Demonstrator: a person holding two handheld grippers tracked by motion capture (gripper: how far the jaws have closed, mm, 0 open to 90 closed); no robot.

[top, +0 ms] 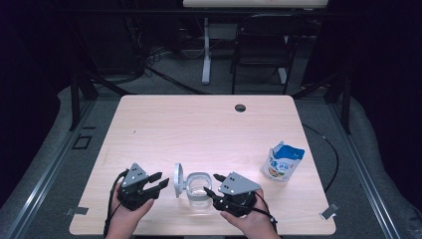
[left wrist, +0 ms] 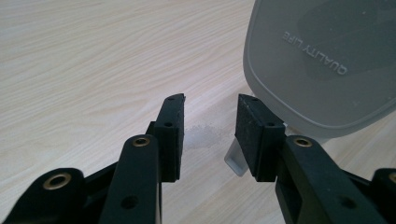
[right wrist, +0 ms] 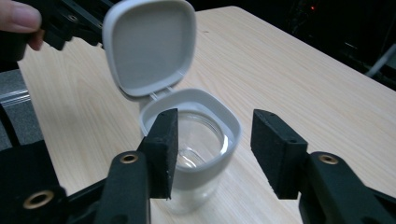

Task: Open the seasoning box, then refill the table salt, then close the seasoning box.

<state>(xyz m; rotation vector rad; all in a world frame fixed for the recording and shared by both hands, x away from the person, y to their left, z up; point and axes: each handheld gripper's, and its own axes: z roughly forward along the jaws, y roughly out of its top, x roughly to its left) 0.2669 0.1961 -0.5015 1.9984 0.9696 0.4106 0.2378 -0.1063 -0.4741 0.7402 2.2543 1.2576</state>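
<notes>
A clear jar [top: 198,193] with a white rim stands near the table's front edge, its hinged grey-white lid [top: 177,180] flipped up on its left side. The jar [right wrist: 191,140] looks empty, and the lid [right wrist: 148,46] stands upright behind it. My right gripper [top: 213,184] is open at the jar's right side; in its own view the right gripper [right wrist: 215,116] has its jaws spread close around the jar's near side. My left gripper [top: 160,180] sits open just left of the lid. In the left gripper view, the left gripper [left wrist: 210,100] holds nothing, with the lid [left wrist: 322,60] ahead to the right.
A blue and white pouch [top: 282,162] stands upright at the right of the table [top: 199,124]. A cable hole [top: 240,107] sits near the far edge. A folding chair [top: 261,50] and another table's leg [top: 206,50] stand beyond.
</notes>
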